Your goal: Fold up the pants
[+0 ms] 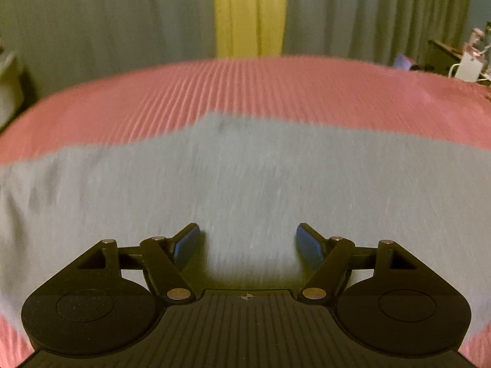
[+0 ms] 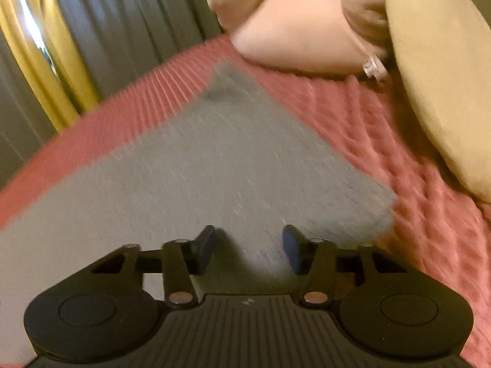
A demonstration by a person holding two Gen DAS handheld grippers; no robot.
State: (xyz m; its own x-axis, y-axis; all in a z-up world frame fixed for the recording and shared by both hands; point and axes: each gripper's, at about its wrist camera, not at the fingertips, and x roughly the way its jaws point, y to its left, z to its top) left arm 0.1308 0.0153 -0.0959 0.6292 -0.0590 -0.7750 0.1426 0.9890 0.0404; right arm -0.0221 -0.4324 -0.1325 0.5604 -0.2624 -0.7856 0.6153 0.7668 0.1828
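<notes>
A pink ribbed bedspread covers the bed, with grey pants spread flat across it and pillows at its far corner. The left gripper hovers over the pants, jaws wide apart and empty. The right gripper has narrower jaws, nothing between them.

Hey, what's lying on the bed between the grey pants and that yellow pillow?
Nothing but bare pink bedspread. In the right wrist view, only its textured weave separates the grey pants from the yellow pillow; a pale pink cushion sits farther back.
</notes>
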